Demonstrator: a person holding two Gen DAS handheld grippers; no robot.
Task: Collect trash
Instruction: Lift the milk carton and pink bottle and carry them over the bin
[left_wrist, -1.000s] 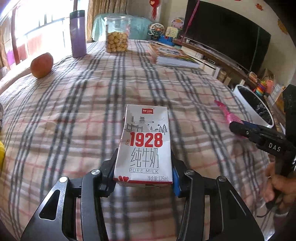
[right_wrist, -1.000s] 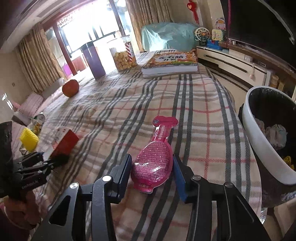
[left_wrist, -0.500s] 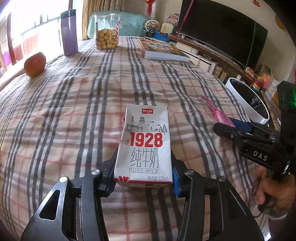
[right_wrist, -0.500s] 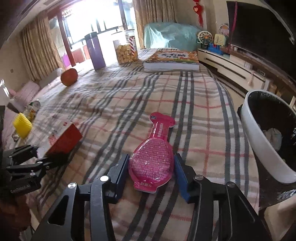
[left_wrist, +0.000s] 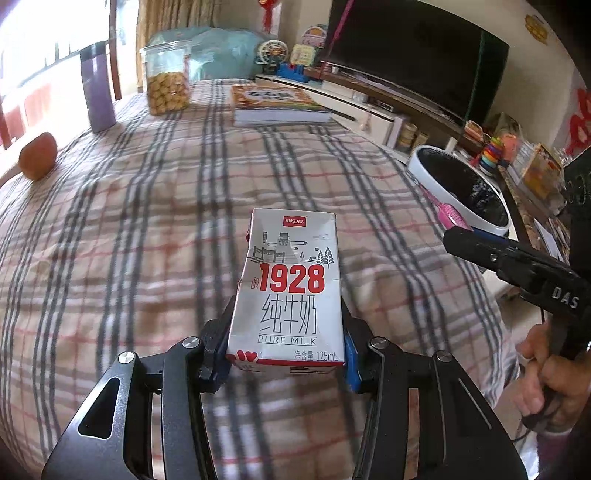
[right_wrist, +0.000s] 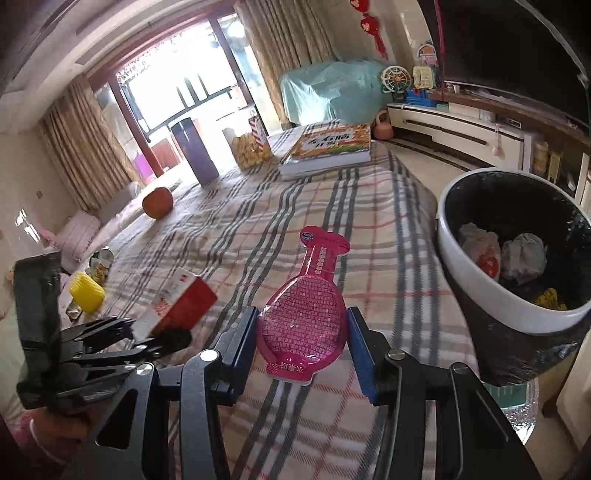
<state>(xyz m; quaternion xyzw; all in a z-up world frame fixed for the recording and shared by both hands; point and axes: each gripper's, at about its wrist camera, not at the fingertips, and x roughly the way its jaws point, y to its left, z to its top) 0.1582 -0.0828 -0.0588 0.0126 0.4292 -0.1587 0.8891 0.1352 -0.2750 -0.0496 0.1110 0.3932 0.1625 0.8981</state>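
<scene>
bin (right_wrist: 461, 280) nearer now (book (right_wrist: 325, 147) beyond)

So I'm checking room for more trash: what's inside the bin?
The bin holds crumpled wrappers, something red and a yellow scrap. Its near wall hides the bottom.

Both tools point forward and downward, side by side. The left tool (left_wrist: 286, 354) clamps a carton between its fingers. The right tool (right_wrist: 303, 350) grips a pink packet.

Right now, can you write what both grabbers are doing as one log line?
left gripper: shut on milk carton | right gripper: holds pink packet | trash bin: beside table, right
</scene>
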